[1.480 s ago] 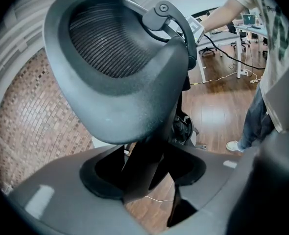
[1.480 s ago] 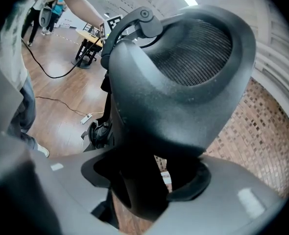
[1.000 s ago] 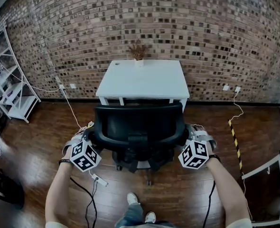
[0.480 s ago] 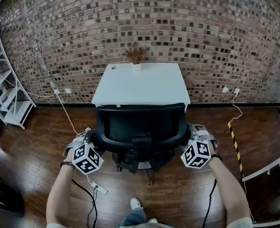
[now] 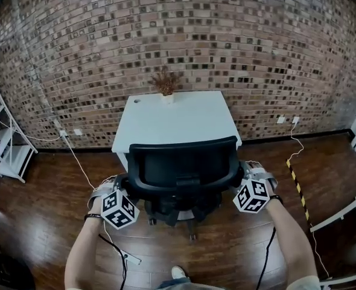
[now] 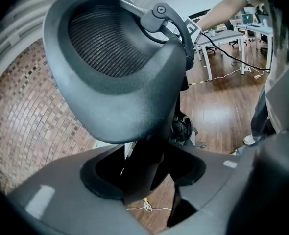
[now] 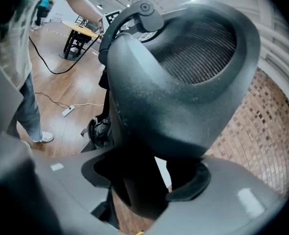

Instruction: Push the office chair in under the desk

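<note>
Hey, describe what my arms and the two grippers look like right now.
The left gripper and right gripper have broad dark grey jaws with recessed black pads, and each carries a white cube printed with black square markers. A black cable runs back from each. Both wrists wear a black band; the forearms are bare below short light sleeves.

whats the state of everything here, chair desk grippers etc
office chair: upright, backrest at the desk's front edge, wheeled base out on the floor
desk: standing against the brick wall
potted plant: upright at the desk's back edge
left gripper: shut on the backrest's edge
right gripper: shut on the backrest's other edge
</note>
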Motion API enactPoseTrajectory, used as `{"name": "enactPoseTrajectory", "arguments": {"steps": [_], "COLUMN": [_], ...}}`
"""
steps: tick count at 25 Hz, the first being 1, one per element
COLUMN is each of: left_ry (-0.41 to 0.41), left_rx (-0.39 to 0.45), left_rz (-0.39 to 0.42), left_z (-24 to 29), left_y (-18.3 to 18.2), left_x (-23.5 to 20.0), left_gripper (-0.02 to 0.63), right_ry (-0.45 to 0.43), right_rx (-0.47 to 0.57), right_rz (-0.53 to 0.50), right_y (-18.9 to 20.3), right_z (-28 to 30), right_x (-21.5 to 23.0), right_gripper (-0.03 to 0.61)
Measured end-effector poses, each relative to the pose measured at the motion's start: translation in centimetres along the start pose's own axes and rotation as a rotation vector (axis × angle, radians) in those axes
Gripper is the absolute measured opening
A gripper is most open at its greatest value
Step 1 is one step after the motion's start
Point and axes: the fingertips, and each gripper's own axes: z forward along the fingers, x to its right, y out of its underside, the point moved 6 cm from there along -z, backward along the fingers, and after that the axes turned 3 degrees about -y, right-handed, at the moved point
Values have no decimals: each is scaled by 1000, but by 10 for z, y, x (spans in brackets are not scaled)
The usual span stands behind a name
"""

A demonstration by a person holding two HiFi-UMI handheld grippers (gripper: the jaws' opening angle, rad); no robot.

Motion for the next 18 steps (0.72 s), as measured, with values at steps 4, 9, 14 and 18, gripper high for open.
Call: {"name": "enactPoseTrajectory", "arguments": {"steps": [4, 9, 14, 18], "left_ry": [-1, 3, 14, 7], "left_rx": [18, 27, 27, 14], "left_rz": [15, 27, 24, 12], "left_z": [20, 46, 67, 86], "left_y": [0, 3, 2, 3], "left_x": [-24, -50, -73, -92], "left_gripper": [272, 272, 273, 275], "right_ry": [13, 24, 40, 52], "right_rx": [-21, -37, -38, -39], "right_rz": [14, 26, 28, 26], "right_y": [0, -1, 0, -1], "right_z": [18, 42, 61, 79], "right_x": [18, 37, 55, 70], "right_gripper": [278, 278, 278, 276]}}
